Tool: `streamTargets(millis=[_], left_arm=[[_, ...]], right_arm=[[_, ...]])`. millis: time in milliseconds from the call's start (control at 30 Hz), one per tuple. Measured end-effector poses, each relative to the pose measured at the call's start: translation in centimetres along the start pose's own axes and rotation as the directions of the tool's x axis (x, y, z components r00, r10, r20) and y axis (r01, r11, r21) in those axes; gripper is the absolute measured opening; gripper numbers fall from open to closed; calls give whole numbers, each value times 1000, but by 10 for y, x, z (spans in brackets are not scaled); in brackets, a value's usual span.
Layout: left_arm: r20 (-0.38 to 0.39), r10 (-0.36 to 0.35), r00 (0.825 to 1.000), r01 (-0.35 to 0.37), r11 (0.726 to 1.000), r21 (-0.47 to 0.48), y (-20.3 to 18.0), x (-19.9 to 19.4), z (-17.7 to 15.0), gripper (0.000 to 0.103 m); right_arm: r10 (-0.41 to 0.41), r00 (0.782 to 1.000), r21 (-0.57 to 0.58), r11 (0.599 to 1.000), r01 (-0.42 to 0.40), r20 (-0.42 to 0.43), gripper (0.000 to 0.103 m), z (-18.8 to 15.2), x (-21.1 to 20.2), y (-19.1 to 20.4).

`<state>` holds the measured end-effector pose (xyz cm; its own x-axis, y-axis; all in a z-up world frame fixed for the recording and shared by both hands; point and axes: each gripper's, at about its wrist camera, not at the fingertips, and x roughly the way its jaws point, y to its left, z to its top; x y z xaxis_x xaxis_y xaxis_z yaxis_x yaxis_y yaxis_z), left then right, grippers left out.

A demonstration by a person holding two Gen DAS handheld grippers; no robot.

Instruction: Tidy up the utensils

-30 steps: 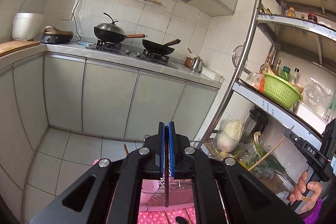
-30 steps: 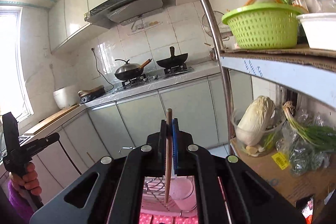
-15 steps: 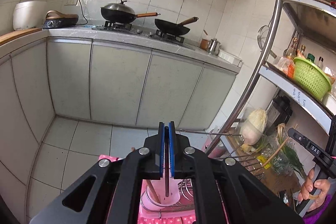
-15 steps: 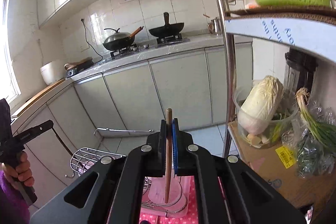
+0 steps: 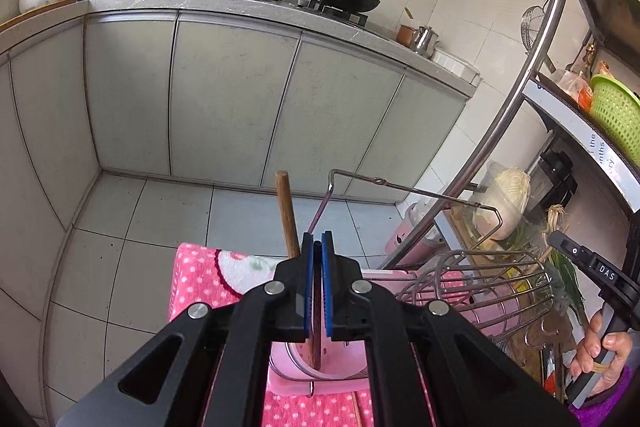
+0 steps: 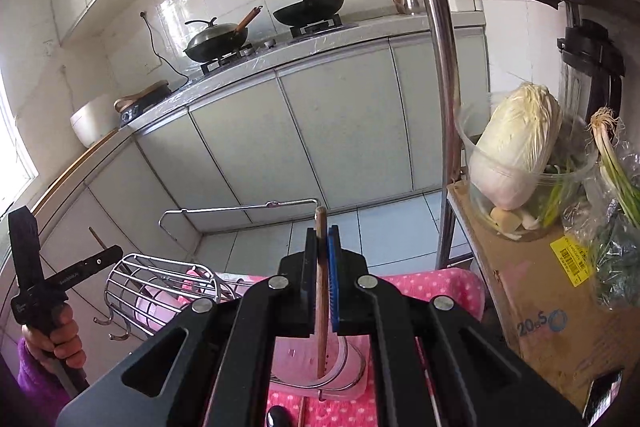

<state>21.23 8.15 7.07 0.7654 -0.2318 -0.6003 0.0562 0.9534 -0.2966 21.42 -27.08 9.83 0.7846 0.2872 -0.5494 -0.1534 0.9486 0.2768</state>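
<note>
1. My left gripper (image 5: 317, 247): fingers pinched on a dark chopstick (image 5: 316, 331), tip down inside the pink cup (image 5: 340, 367).
2. My right gripper (image 6: 322, 233): clamped on a wooden chopstick (image 6: 321, 307), tip over a pink cup.
3. Wire rack (image 6: 160, 283) on the pink dotted cloth (image 5: 196, 275).

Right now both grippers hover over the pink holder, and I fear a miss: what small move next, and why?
Probably ease the right gripper straight down: its chopstick hangs upright, tip just above the pink cup opening.
</note>
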Motion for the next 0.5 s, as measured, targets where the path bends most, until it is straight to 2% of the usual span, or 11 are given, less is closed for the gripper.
streamTargets(millis=[267, 400, 500], left_arm=[[-11, -27, 1000, 27, 999, -23, -8, 10, 8, 5], [-21, -39, 999, 38, 998, -40, -4, 7, 9, 12], [-5, -40, 999, 39, 998, -42, -2, -1, 11, 19]], right_arm=[[22, 1000, -22, 999, -22, -23, 9, 5, 7, 11], [22, 1000, -44, 999, -23, -18, 38, 2, 3, 14], [14, 1000, -57, 998, -14, 0, 40, 2, -4, 14]])
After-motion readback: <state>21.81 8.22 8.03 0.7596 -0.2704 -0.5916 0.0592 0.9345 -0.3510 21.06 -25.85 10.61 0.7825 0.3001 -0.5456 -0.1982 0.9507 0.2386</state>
